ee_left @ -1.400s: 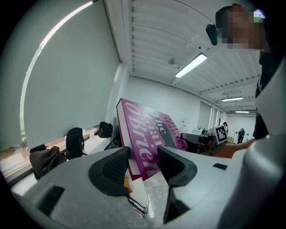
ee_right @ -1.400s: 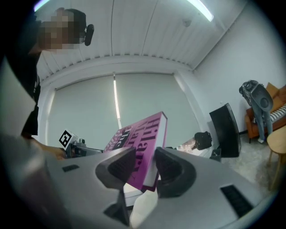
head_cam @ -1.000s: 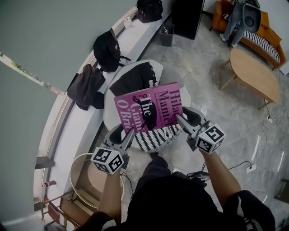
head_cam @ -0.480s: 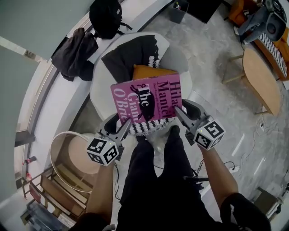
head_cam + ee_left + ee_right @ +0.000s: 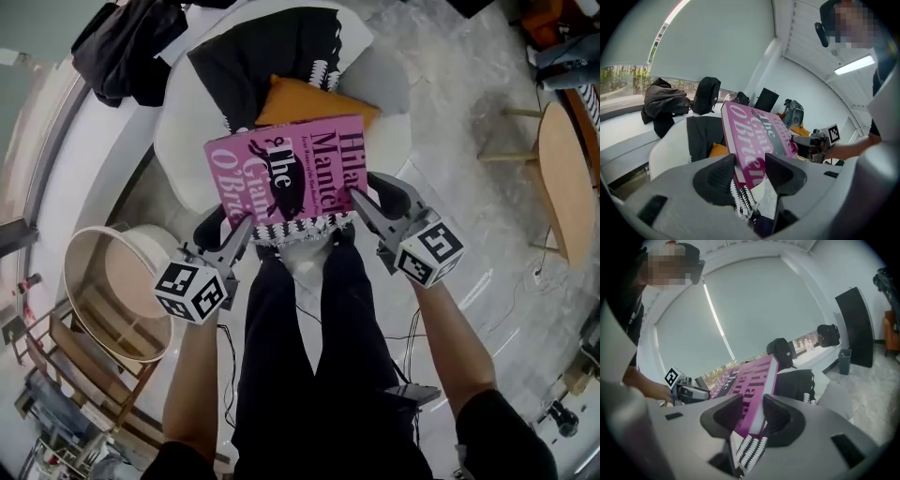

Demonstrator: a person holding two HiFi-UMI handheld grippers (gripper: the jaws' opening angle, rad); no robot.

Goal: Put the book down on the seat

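My left gripper [image 5: 236, 234] and right gripper [image 5: 362, 199] both pinch tight on the pink book [image 5: 281, 173] (one near corner each), over the seat [image 5: 183, 141].

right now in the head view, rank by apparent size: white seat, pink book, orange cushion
1. white seat
2. pink book, held nearer the camera
3. orange cushion, partly hidden by the book

The seat [image 5: 178, 141] below the book [image 5: 281, 173] is crowded: an orange cushion [image 5: 314, 101] and a black throw [image 5: 272, 42] cover its middle and back. Its right side lies bare. A round wooden table [image 5: 103, 291] stands close on the left.
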